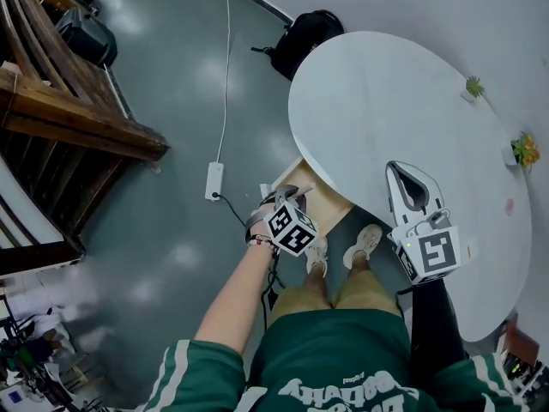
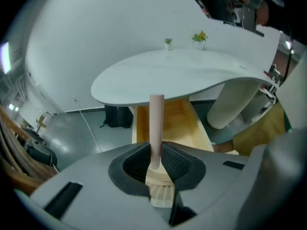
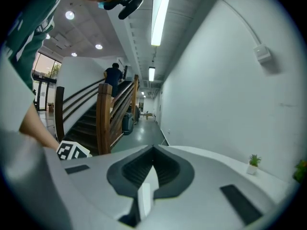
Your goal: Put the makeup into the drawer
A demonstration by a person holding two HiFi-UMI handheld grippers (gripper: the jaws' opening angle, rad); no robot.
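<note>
Pinching the makeup stick [image 2: 157,128] by its near end in the left hand-held gripper [image 2: 156,163], with the rest projecting straight ahead past the fingertips. Pointing steeply down toward the open wooden drawer [image 2: 178,121], just ahead of and below this hand-held gripper, under the tabletop [image 2: 182,71] edge; probably lining up a release inside it. Hovering with the right hand-held gripper [image 3: 152,169] over the tabletop, off to the side, with its 2 jaws pressed together on nothing, likely parked clear of the drawer.
</note>
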